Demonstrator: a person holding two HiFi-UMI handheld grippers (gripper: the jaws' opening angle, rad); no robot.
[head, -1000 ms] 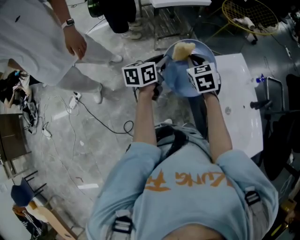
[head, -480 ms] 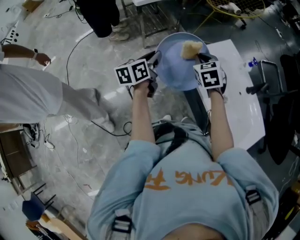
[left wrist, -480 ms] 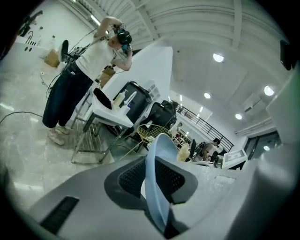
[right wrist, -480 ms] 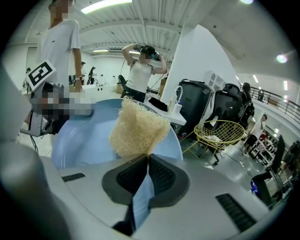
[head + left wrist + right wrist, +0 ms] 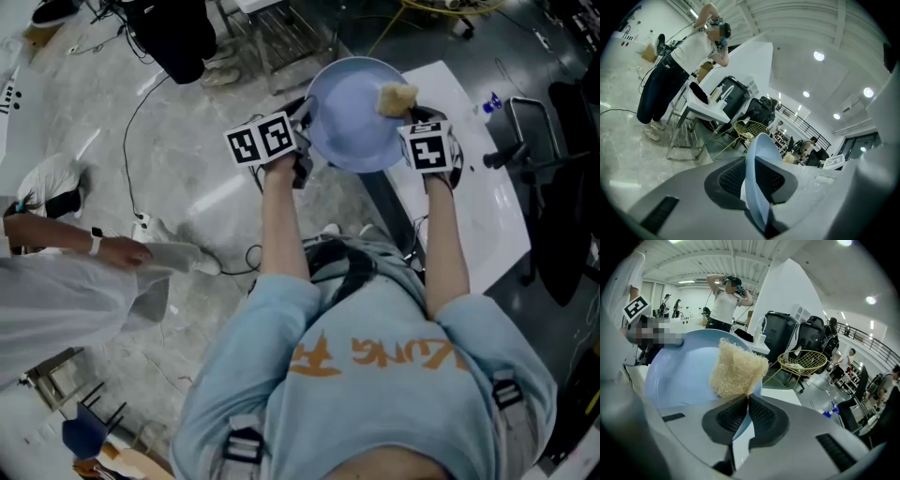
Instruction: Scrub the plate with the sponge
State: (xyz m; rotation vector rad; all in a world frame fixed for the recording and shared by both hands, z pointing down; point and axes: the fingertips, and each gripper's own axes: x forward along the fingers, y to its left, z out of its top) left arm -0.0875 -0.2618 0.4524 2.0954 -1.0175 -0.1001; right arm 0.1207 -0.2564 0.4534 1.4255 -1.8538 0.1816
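A pale blue plate is held up in the air in front of me, tilted. My left gripper is shut on its left rim; in the left gripper view the plate stands edge-on between the two black pads. My right gripper is shut on a tan fibrous sponge, which lies against the plate's right side. In the right gripper view the sponge sticks out past the closed jaws in front of the plate.
A white table lies under and to the right of my hands, with a small blue thing on it. A black chair stands at the right. A person in white bends at the left; cables trail on the floor.
The plate and both grippers have shifted up and right in the head view. The sponge has slid to the plate's right side. The person in white has moved down the left side.
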